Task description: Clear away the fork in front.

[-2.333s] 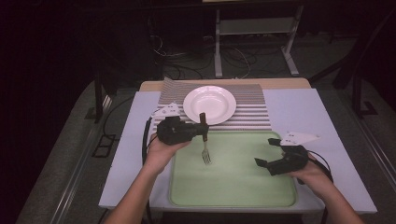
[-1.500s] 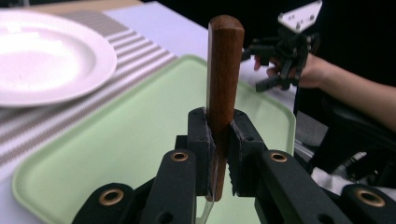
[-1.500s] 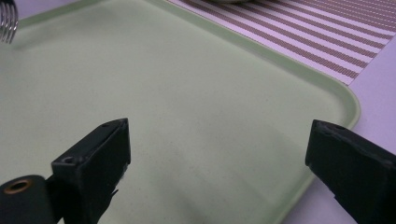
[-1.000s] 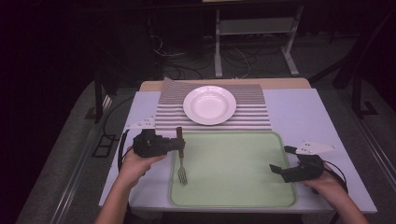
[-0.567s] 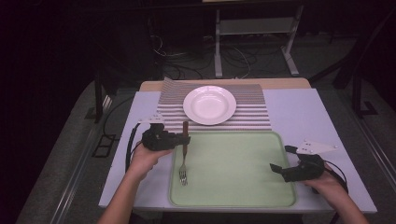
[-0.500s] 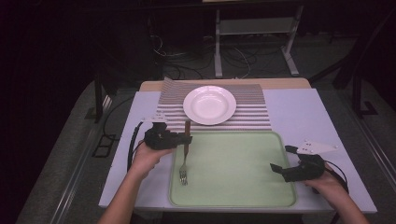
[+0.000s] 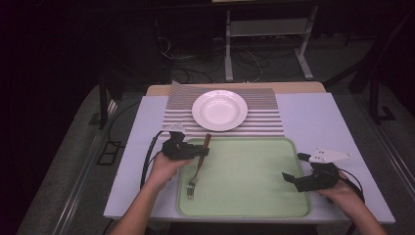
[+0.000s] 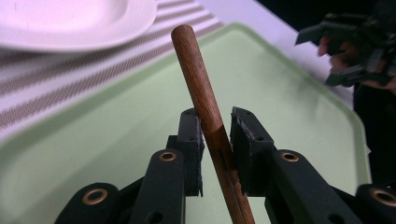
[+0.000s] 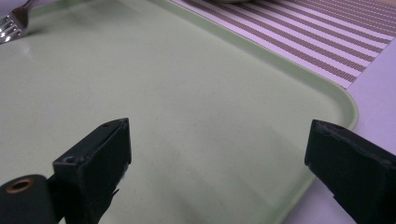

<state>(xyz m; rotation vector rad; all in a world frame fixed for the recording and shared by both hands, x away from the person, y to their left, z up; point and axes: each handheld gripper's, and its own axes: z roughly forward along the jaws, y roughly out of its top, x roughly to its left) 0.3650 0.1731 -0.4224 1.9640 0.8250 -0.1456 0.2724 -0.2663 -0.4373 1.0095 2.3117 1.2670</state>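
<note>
Risk of slipping: the fork is gripped on its round wooden handle with the tines hanging low; a slight loosening of the jaws could, it is judged, let the smooth handle slide or swing.
Risk of snagging: the tines are seen close above or on the green tray; which of the two cannot be told. If the fork is dragged sideways, the tines could be caught on the tray's raised rim.
Risk to the plate: the handle's upper end is pointed toward the white plate on the striped placemat; a forward push could knock it.
Fork and jaws: in the left gripper view the handle is seen passing between the two jaws, tilted, its rounded end well beyond the jaw tips.
Left gripper: clenched on the fork handle, at the tray's near-left edge.
Right gripper: jaws spread wide with nothing between them, held low over the tray's right edge, well apart from the fork.
Counter: tray at the near side, placemat and plate behind it.
</note>
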